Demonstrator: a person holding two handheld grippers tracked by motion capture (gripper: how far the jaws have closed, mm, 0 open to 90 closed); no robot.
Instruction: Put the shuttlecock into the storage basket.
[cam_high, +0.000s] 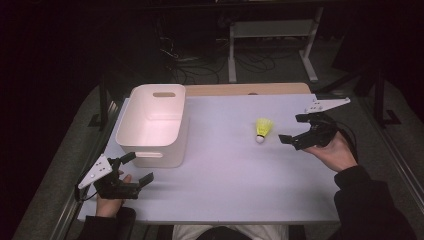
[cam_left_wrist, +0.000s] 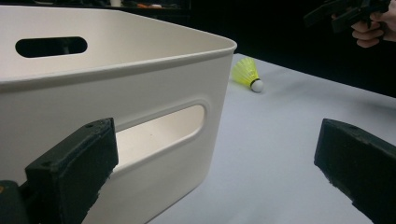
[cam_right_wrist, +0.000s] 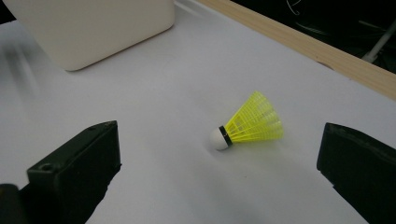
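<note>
On the bench (cam_high: 225, 170), the bin (cam_high: 152, 124) stands at the left and the shuttlecock (cam_high: 263, 129) lies well apart to its right, between bin and right tool (cam_high: 295, 131); the left tool (cam_high: 135, 170) sits just before the bin.

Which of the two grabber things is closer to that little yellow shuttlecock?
The right gripper, open just beside the shuttlecock. The left gripper sits far off, by the white bin's near corner.

the bin (cam_high: 152, 125) at nine o'clock looks like smooth cream plastic with a soft satin sheen. the shuttlecock (cam_right_wrist: 250, 122) has a glossy white rounded tip and a yellow plastic mesh skirt. the table top (cam_high: 240, 175) is a matt, smooth white sheet, with a bare wooden edge strip (cam_high: 247, 89) at twelve o'clock. both grippers' jaws look matt black and slightly rough.
</note>
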